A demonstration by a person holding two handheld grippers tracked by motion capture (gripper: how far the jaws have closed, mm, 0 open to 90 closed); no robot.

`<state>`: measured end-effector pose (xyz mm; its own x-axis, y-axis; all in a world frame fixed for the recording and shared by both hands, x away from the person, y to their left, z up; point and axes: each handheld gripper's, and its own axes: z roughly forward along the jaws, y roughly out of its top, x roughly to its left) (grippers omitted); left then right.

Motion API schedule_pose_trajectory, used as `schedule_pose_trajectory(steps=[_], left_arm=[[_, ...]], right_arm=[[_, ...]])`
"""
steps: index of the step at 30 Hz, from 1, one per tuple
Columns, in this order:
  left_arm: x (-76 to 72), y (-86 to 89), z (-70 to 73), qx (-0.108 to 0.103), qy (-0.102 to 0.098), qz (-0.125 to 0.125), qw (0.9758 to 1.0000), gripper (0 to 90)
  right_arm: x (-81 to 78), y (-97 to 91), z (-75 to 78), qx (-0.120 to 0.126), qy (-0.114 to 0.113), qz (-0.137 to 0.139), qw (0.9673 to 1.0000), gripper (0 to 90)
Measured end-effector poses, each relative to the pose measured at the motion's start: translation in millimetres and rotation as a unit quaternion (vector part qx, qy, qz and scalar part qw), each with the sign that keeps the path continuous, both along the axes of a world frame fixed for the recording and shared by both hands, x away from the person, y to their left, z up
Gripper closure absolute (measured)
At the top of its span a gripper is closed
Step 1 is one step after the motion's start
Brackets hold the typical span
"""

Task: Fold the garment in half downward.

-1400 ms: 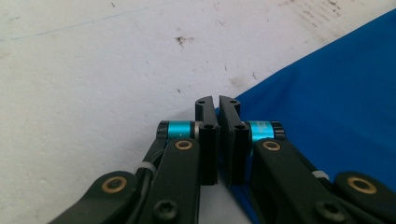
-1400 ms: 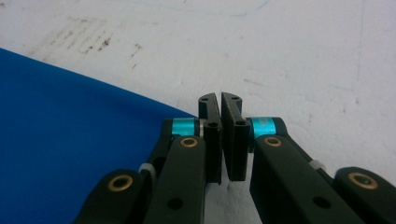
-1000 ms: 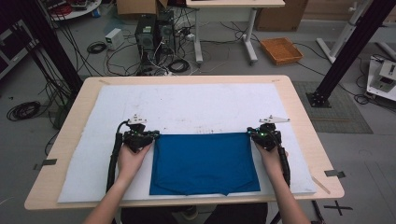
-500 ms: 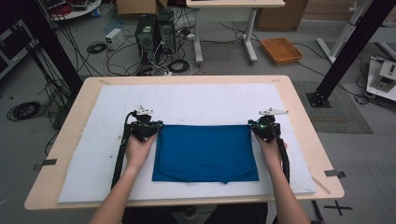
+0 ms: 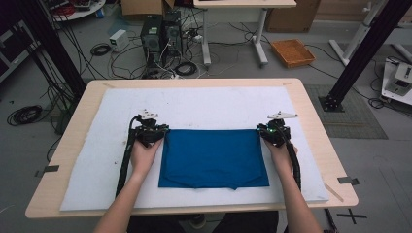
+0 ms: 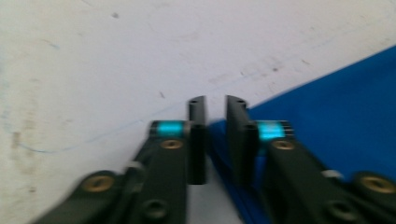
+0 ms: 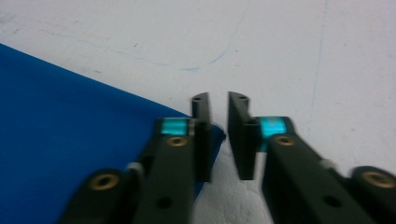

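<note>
cloth (image 5: 214, 158) flat on the mat (image 5: 204, 104) near the bench's (image 5: 311, 116) front edge, left gripper (image 5: 156, 135) at its far left corner, right gripper (image 5: 269, 133) at far right

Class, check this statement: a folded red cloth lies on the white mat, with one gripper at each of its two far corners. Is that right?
Not quite: the cloth is blue, not red, as the high view shows. The rest holds: it lies folded on the white mat, with the left gripper at its far left corner and the right gripper at its far right corner.
</note>
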<state>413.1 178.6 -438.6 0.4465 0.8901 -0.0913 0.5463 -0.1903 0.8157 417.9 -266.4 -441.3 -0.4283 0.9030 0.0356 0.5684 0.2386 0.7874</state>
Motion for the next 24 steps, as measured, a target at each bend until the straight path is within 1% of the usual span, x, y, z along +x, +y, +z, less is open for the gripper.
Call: schedule_pose_trajectory(steps=[1,2,3,5,7,9,10,13,14,17,18,20,22,23,24], left_arm=[[-1.0,1.9,2.0,0.0,-0.005,0.001,1.0,66.3],[-2.3,3.3,4.3,0.0,-0.011,0.006,0.9999,62.6],[-4.2,5.1,7.0,0.001,-0.015,0.007,0.9999,58.8],[-10.2,8.4,12.7,0.003,-0.026,0.005,0.9996,52.0],[-19.9,12.1,18.5,0.001,-0.038,-0.002,0.9993,48.0],[-32.4,16.7,23.7,0.002,-0.054,-0.008,0.9985,46.7],[-38.9,19.4,26.1,0.0,-0.058,-0.012,0.9982,45.4],[-60.1,26.5,30.9,-0.003,-0.062,-0.03,0.9977,41.8],[-68.0,28.8,31.4,-0.005,-0.065,-0.033,0.9973,40.3],[-89.8,37.2,29.7,-0.017,-0.077,-0.049,0.9957,39.8],[-95.6,40.0,28.7,-0.021,-0.08,-0.051,0.9953,38.9],[-105.1,44.2,26.8,-0.03,-0.085,-0.057,0.9943,37.5],[-111.5,46.4,26.4,-0.025,-0.094,-0.057,0.9937,37.4],[-113.7,47.5,26.2,-0.019,-0.098,-0.056,0.9934,37.0],[-115.3,48.4,25.7,-0.019,-0.101,-0.055,0.9932,36.5]], right_arm=[[-0.3,-1.0,0.7,0.0,-0.004,0.0,1.0,71.2],[-1.4,-1.6,1.9,0.003,-0.003,-0.002,1.0,70.8],[-2.4,-2.5,3.1,0.006,-0.004,0.0,1.0,68.5],[-5.4,-4.1,5.8,0.011,-0.01,0.001,0.9999,61.1],[-10.8,-5.9,9.1,0.02,-0.013,0.001,0.9997,55.5],[-18.1,-8.6,12.3,0.027,-0.017,0.009,0.9995,50.4],[-22.7,-10.0,14.6,0.031,-0.019,0.013,0.9993,48.9],[-40.3,-15.5,22.6,0.045,-0.036,0.027,0.998,45.5],[-46.8,-18.1,24.8,0.049,-0.042,0.031,0.9974,44.2],[-63.2,-26.6,28.8,0.063,-0.061,0.036,0.9955,41.2],[-67.4,-29.1,29.5,0.067,-0.063,0.035,0.9951,39.9],[-73.5,-34.3,30.6,0.068,-0.068,0.033,0.9948,38.4],[-77.9,-39.6,31.4,0.067,-0.076,0.029,0.9945,36.4],[-80.2,-42.1,31.7,0.07,-0.077,0.025,0.9942,36.1],[-81.3,-44.7,31.8,0.073,-0.078,0.026,0.994,35.9]])
